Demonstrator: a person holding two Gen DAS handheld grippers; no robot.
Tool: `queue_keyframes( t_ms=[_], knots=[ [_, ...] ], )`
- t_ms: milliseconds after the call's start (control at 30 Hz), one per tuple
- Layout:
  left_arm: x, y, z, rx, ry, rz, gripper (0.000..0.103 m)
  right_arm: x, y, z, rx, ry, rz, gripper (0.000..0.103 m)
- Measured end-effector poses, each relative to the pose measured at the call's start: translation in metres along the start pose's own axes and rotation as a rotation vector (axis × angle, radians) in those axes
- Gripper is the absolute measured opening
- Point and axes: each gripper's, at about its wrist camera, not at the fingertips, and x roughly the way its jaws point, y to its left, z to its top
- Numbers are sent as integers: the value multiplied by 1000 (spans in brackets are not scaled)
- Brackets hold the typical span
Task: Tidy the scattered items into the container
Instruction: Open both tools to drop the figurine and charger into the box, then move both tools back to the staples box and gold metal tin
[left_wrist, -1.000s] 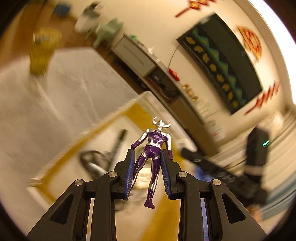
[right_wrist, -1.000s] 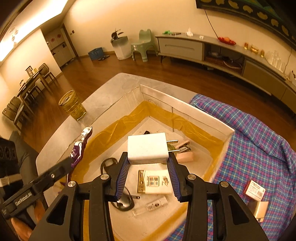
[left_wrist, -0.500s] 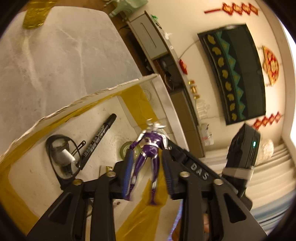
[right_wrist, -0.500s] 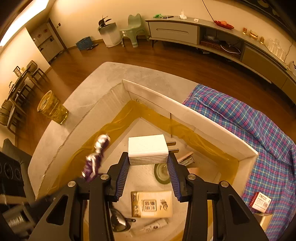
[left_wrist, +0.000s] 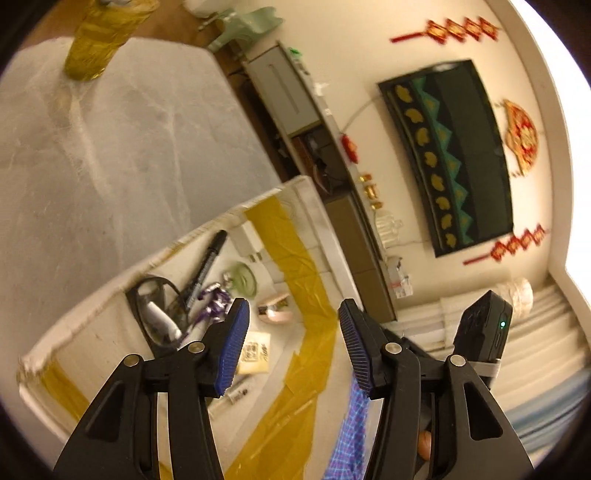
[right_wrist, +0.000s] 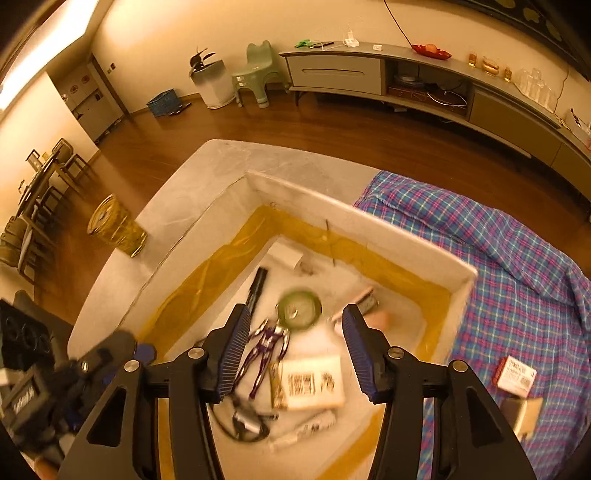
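Note:
A white box (right_wrist: 369, 225) with yellow tape inside stands on the table; it also shows in the left wrist view (left_wrist: 110, 295). A purple and silver figure (right_wrist: 267, 345) lies in it, seen too in the left wrist view (left_wrist: 212, 304). A white charger block (right_wrist: 286, 254) lies at the box's far corner. My left gripper (left_wrist: 291, 350) is open and empty above the box. My right gripper (right_wrist: 291, 350) is open and empty above the box. A small red and white packet (right_wrist: 515, 376) and a tan item (right_wrist: 524, 411) lie on the plaid cloth outside.
In the box lie a black marker (right_wrist: 256, 286), a green tape roll (right_wrist: 299, 308), a card with a QR code (right_wrist: 310, 384), glasses (left_wrist: 155, 314) and a pink item (left_wrist: 275, 314). A yellow glass (right_wrist: 114, 227) stands at the table's edge. A plaid cloth (right_wrist: 517, 266) covers the right.
Both grippers have opened. The purple figure has dropped from the left gripper into the box. The white charger block has left the right gripper and lies at the box's far corner.

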Motion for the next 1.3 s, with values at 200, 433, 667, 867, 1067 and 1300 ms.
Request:
queue_keyframes(
  t_ms=[200,433,667,867,1067,1300],
  knots=[
    [-15,-42,-31,190,-36,29,54,-46,5,-33,-38,-55,-1,54],
    [-35,-105,-87,496,-69,-55,54,-129,-15,-76,-63,-186,71,54],
    [-11,-136,-142,691,68,-113,54,-180,-85,-131,76,-243,3,54],
    [31,-142,-173,779,165,-62,54,-160,-154,-167,224,-209,-82,54],
    [65,-138,-189,812,204,6,54,-112,-199,-174,243,-161,-171,58],
    [101,-167,-207,1019,195,50,54,-51,-229,-166,168,-91,-183,75]
  ],
)
